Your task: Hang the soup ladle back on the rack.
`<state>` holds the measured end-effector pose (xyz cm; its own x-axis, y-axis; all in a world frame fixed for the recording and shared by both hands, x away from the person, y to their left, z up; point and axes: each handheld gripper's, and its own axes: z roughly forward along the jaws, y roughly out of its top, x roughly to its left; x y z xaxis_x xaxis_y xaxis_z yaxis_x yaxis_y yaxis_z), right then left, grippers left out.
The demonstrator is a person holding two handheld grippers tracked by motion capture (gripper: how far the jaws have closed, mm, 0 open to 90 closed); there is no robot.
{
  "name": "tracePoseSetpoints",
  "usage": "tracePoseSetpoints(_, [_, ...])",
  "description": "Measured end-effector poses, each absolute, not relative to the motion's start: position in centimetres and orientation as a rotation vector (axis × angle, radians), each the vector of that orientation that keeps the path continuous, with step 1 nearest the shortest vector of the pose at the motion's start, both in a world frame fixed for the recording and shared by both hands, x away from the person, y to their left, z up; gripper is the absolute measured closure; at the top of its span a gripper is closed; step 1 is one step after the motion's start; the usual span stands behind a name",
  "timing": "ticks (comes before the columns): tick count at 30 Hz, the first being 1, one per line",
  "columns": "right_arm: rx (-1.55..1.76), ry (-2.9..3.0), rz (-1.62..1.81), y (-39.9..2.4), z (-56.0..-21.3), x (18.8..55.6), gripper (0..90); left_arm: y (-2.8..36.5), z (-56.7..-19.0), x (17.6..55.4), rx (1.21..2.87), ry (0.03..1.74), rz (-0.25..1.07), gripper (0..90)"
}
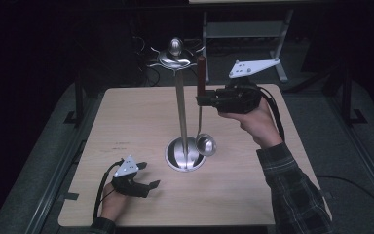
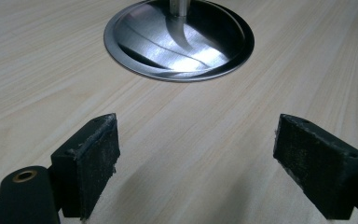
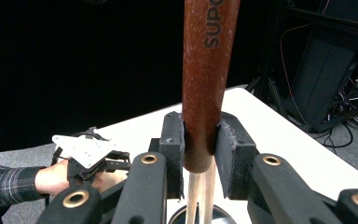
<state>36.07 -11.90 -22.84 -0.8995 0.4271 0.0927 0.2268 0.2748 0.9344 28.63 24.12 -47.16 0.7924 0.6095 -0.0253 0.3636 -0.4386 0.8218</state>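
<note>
Ladle pinched upright beside the stand, low claw idle.

Lower left of the high view: left claw (image 1: 143,175) spread wide, empty, resting low on the table (image 1: 126,117), aimed toward the stand's round base (image 2: 179,39) just ahead. Centre: ladle (image 1: 202,105) hanging vertical, long axis parallel to the stand's pole (image 1: 181,107), bowl down beside the base, touching or just clear, hard to tell. Upper right: right claw (image 1: 200,99) pinching the ladle's brown handle (image 3: 207,84), well below the hook crown (image 1: 175,57) up and to its left. Likely a hang-up on a hook; handle top cut off, any hanging hole unseen; hooks dim against dark background.
</note>
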Motion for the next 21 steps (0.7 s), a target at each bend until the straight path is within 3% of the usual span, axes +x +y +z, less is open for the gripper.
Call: tracePoseSetpoints(21, [0.609,2.351,1.676,-11.80,-22.87,36.13,71.5,24.11,-47.16,28.63,2.076,0.720,0.342,14.2])
